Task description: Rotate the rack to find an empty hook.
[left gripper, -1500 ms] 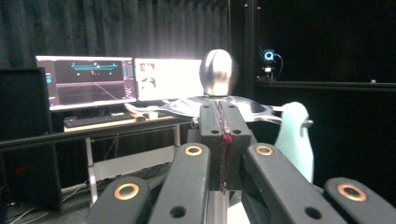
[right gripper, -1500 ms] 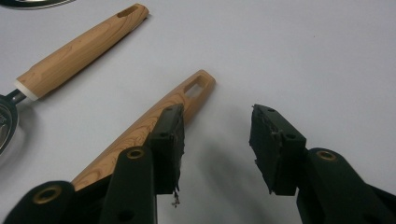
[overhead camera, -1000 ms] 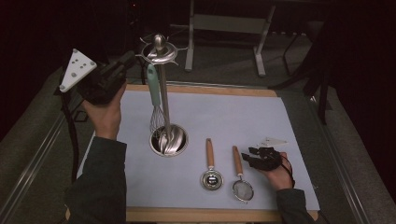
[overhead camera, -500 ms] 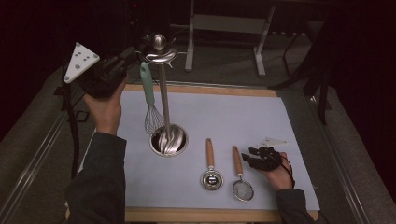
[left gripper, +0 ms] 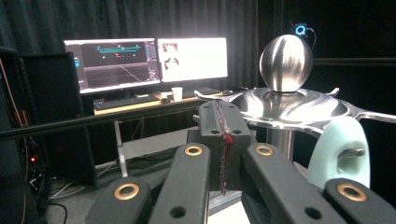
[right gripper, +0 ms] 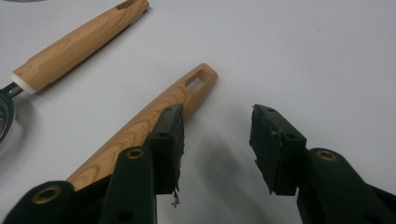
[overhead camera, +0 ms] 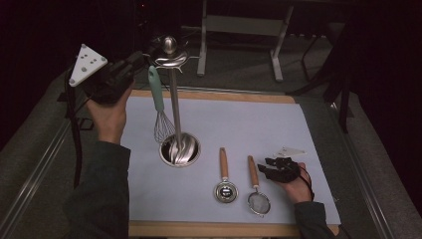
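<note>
A steel utensil stand (overhead camera: 174,99) with a ball top (left gripper: 286,63) rises from a round base on the pale mat. From one of its hooks hangs a whisk (overhead camera: 158,94) by its mint-green handle (left gripper: 338,149). My left gripper (overhead camera: 139,59) is level with the stand's top, just left of the whisk handle and apart from it. Its jaws (left gripper: 222,121) are shut with nothing between them. My right gripper (overhead camera: 266,167) lies open on the mat. Its left pad (right gripper: 170,135) rests beside the wooden handle (right gripper: 154,116) of a small strainer (overhead camera: 256,184), and nothing sits between the jaws.
A wooden-handled metal scoop (overhead camera: 225,174) lies left of the strainer, its handle (right gripper: 79,44) close by. The mat (overhead camera: 259,124) sits on a wooden board with a grey table edge around it. Monitors (left gripper: 149,60) and a desk stand behind.
My left gripper has eased slightly left, away from the stand, and the hanging whisk has swung a little left. My right gripper has stayed put.
</note>
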`<state>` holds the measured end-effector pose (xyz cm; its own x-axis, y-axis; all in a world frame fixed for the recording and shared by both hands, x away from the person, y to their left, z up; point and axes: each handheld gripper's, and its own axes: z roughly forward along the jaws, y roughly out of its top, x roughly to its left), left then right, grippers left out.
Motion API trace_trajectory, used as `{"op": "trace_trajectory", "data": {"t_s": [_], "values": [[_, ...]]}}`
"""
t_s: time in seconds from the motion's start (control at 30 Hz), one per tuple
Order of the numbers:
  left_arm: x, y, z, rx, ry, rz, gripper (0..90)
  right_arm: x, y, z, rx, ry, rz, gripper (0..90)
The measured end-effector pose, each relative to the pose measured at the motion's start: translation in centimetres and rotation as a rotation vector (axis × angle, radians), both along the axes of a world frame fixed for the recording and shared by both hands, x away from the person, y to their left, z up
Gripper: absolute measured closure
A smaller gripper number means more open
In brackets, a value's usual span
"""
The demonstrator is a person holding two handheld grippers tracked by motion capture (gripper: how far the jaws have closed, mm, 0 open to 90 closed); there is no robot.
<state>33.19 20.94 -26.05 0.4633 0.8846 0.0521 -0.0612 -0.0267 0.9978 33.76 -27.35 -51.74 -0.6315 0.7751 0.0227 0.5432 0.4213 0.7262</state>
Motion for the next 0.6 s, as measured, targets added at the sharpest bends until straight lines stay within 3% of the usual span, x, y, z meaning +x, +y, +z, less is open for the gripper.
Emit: {"op": "trace_trajectory", "data": {"t_s": [0.6], "values": [[0.20, 0.32, -0.07, 0.052, 0.027, 0.009, 89.9, -0.01, -0.14, 0.00, -0.002, -0.002, 0.000, 55.0]]}}
